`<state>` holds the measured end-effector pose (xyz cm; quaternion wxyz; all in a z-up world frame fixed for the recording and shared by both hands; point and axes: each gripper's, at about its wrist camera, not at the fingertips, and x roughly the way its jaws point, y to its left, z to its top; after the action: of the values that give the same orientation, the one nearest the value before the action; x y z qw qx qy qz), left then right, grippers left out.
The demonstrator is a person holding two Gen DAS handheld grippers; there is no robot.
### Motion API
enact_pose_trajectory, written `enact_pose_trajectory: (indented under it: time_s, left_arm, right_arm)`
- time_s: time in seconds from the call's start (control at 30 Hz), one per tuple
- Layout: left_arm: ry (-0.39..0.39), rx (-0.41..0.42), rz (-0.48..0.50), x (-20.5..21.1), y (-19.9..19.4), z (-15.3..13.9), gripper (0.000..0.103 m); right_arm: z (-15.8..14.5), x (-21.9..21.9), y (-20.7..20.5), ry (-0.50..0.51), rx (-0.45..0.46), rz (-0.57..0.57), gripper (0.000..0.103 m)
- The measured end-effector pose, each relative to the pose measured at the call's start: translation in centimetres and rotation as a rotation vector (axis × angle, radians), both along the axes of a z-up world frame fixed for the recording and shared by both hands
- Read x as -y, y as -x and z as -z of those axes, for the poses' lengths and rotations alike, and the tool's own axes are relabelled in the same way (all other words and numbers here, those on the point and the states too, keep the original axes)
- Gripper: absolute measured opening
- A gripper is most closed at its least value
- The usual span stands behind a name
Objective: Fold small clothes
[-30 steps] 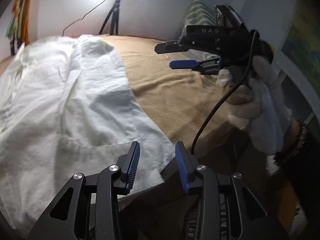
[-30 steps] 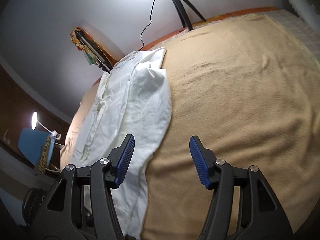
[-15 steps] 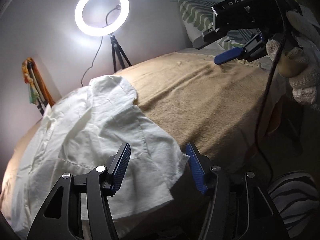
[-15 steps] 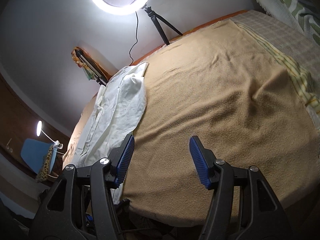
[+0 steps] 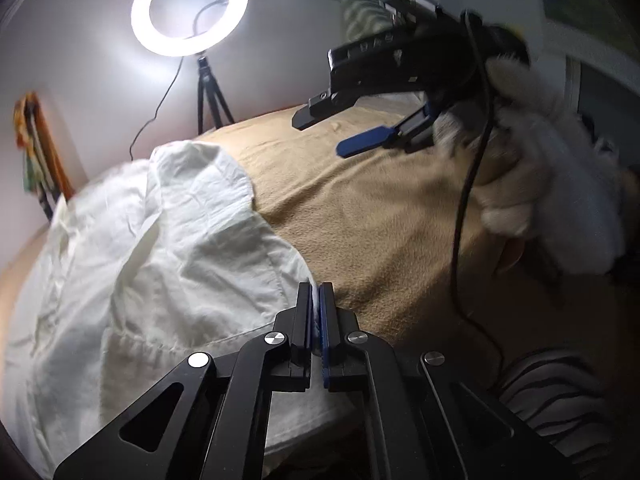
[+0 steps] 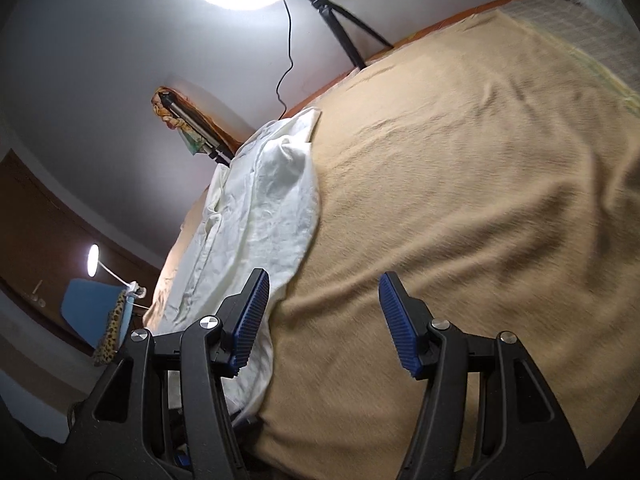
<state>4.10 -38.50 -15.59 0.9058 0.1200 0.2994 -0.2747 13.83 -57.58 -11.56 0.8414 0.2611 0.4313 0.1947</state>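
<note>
At near edge of bed [image 5: 400,216], my left tool [image 5: 316,300] clamped tight on hem corner of white shirt [image 5: 168,248], ready to lift for fold. Shirt spread along bed's left side, over tan blanket [image 6: 460,220]. My right tool [image 6: 324,320] gapes wide, holds nothing, hovers beside shirt's right edge, likely seeking second corner.

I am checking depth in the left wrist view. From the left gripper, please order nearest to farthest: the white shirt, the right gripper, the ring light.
1. White shirt: its edge is pinched in the left gripper.
2. Right gripper: open, in the air above the tan blanket, upper right.
3. Ring light: by the far wall, upper left.
</note>
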Motion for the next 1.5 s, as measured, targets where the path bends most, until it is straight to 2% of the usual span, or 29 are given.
enact_pose_trajectory:
  time_s: [0.07,0.17,0.3,0.47,0.5,0.53,0.6,0.63,0.83,1.1,1.27,1.5]
  left_arm:
    - [0.061,-0.015,-0.025,-1.2,0.3,-1.0,0.002]
    - [0.111,-0.019,-0.044,-2.4,0.6,-2.2,0.002]
    - [0.149,-0.039,-0.068,-3.6,0.2,-2.7,0.002]
    - [0.193,-0.072,-0.093,-5.1,-0.2,-2.9,0.002]
    - [0.203,-0.076,-0.096,-5.4,-0.4,-3.0,0.002]
    - [0.21,-0.078,-0.096,-5.6,-0.6,-2.9,0.002]
    - [0.224,-0.076,-0.098,-6.1,-0.4,-3.2,0.002]
    - [0.233,-0.079,-0.098,-6.4,-0.5,-3.3,0.002]
    - [0.334,-0.126,-0.126,-9.4,-0.4,-3.9,0.002]
    - [0.456,-0.21,-0.188,-13.9,0.1,-3.4,0.002]
    - [0.518,-0.26,-0.247,-17.2,0.3,-2.5,0.002]
    - [0.559,-0.317,-0.312,-19.9,-0.2,-0.6,0.002]
  right_arm:
    - [-0.1,-1.2,-1.6,0.002,-0.009,-0.01,0.06]
    - [0.1,-2.9,-4.3,-0.003,-0.036,-0.042,0.064]
    - [0.7,-5.2,-7.9,0.064,-0.057,-0.03,0.066]
    - [2.1,-7.1,-10.9,0.067,-0.101,-0.017,0.063]
    - [2.2,-7.4,-11.3,0.066,-0.105,-0.02,0.05]
    - [2.3,-7.9,-11.5,0.066,-0.115,-0.031,0.03]
    - [2.1,-8.8,-11.8,0.103,-0.126,-0.031,0.009]
    - [1.9,-9.2,-11.9,0.134,-0.127,-0.025,0.007]
    - [-1.3,-12.5,-11.7,0.289,-0.097,-0.032,0.004]
    - [-5.0,-21.0,-12.1,0.467,-0.027,-0.13,0.004]
    - [-4.2,-26.1,-13.0,0.521,-0.019,-0.204,0.004]
    - [0.2,-30.5,-14.3,0.555,-0.069,-0.275,0.004]
